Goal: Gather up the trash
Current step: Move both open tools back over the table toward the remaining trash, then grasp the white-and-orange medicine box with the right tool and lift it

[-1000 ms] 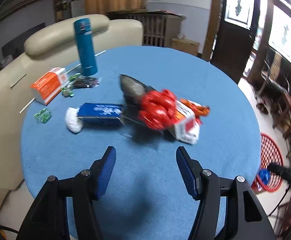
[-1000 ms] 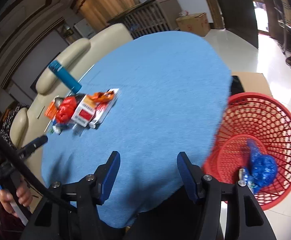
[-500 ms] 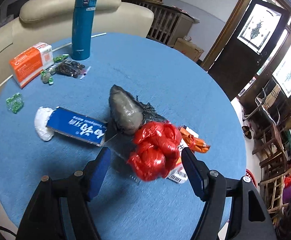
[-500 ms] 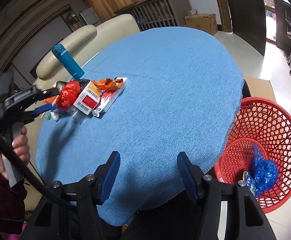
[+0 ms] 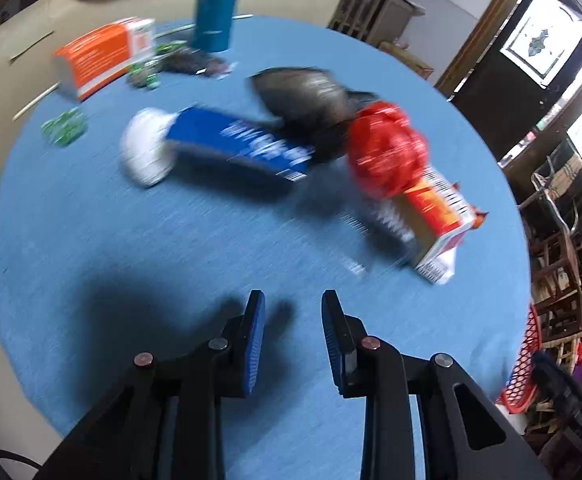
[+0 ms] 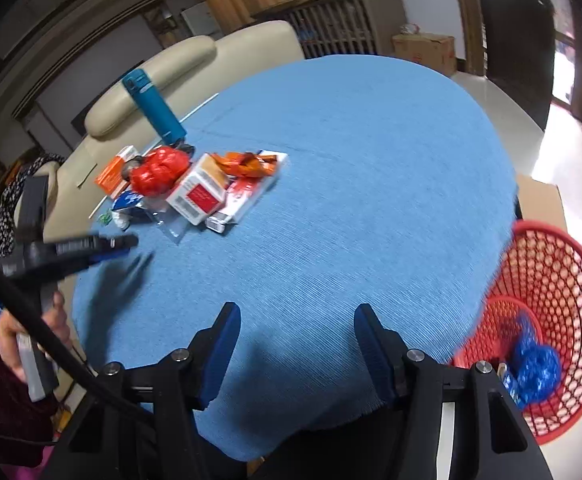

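Note:
A trash pile lies on the blue-clothed round table (image 5: pixel 91 240): a crumpled red bag (image 5: pixel 387 148), a dark grey bag (image 5: pixel 307 92), a blue box (image 5: pixel 239 146) with a white wad (image 5: pixel 147 152) at its end, and a red-and-white carton (image 5: pixel 431 216). My left gripper (image 5: pixel 293 304) hovers over bare cloth short of the pile, its jaws closing with nothing between them. The right wrist view shows the same left gripper (image 6: pixel 129 246) left of the pile, the red bag (image 6: pixel 159 170) and the carton (image 6: pixel 199 196). My right gripper (image 6: pixel 295 316) stands open and empty over the table's near edge.
A red mesh basket (image 6: pixel 551 292) on the floor right of the table holds a blue bag (image 6: pixel 535 368). A teal bottle (image 5: pixel 215 8), an orange box (image 5: pixel 99 52) and green wrappers (image 5: pixel 65 126) sit at the far left. A cream sofa (image 6: pixel 195 64) stands behind.
My left gripper has drawn back from the red bag toward the table's near side, and its jaws have narrowed. The right gripper has shifted a little and stays open.

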Demonstrator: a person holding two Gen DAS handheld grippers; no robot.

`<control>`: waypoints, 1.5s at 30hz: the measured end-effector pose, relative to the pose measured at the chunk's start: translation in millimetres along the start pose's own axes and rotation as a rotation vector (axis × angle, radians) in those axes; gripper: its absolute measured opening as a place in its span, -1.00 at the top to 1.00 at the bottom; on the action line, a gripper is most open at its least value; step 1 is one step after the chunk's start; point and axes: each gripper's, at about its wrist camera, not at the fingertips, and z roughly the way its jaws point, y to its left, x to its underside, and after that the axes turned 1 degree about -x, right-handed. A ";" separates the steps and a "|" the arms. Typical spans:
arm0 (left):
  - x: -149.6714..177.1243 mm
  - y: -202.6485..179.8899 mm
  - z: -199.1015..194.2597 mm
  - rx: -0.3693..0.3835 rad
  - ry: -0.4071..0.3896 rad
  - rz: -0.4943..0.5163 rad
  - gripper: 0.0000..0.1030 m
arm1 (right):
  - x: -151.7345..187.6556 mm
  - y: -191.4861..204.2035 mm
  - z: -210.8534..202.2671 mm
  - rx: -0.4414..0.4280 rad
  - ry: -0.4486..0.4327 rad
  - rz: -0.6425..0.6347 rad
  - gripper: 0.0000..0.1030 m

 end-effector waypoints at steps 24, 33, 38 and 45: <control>4.7 37.3 -16.7 0.058 -0.054 -0.020 0.41 | -96.4 118.8 111.8 -0.009 -0.005 -0.241 -0.22; -21.6 21.1 -16.7 0.111 -0.079 -0.038 0.41 | -93.9 127.2 116.9 0.034 -0.052 -0.261 -0.22; -39.5 4.9 -1.0 0.144 -0.048 -0.045 0.41 | -92.5 119.6 117.6 0.057 -0.061 -0.239 -0.22; -52.6 -14.9 17.1 0.182 -0.006 -0.066 0.41 | -91.6 90.8 106.8 0.035 -0.065 -0.154 -0.22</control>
